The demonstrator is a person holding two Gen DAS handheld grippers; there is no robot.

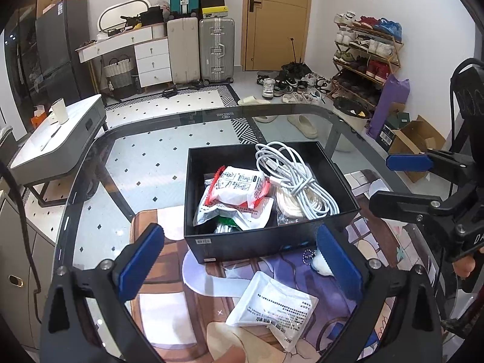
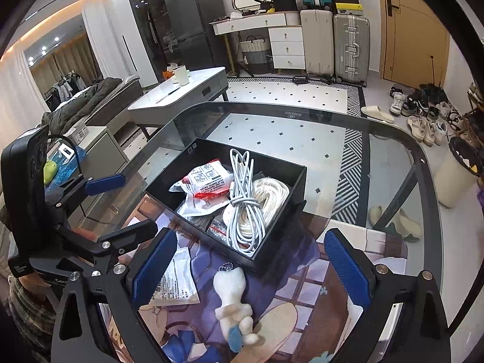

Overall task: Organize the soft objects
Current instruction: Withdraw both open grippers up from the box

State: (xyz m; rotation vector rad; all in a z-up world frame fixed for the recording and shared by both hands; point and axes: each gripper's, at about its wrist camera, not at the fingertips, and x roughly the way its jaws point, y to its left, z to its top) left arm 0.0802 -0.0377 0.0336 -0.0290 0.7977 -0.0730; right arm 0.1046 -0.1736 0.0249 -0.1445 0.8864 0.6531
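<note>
**Two spread grippers over a half-filled black box**

The left gripper (image 1: 239, 260) hangs with its two blue-padded fingers spread wide and nothing between them. Directly below it, on the printed mat (image 1: 169, 305), lies one white sealed packet (image 1: 273, 311) with black lettering, just in front of the box and apart from it.

The right gripper (image 2: 251, 267) is likewise spread, gripping nothing. Between its two fingers, on the mat, lies one white plush toy (image 2: 233, 299) with a blue tip at its near end; a small bead chain sits at its far end, close to the box wall.

Beyond both grippers stands one open black box (image 1: 242, 242) on the glass table (image 1: 145, 157). Inside it I count one bundled pale-grey charging cable (image 1: 290, 169) on top of one coil of white cord (image 1: 302, 204) in clear wrap, both on the right side. On the left side lies one red-edged white packet (image 1: 239, 186) over at least one more white packet; a bit of green-and-white packaging shows beneath, too covered to identify.

Farther out in the room stand two upright suitcases (image 1: 201, 51), one shoe rack (image 1: 366, 57) and one wooden door (image 1: 275, 18).
</note>
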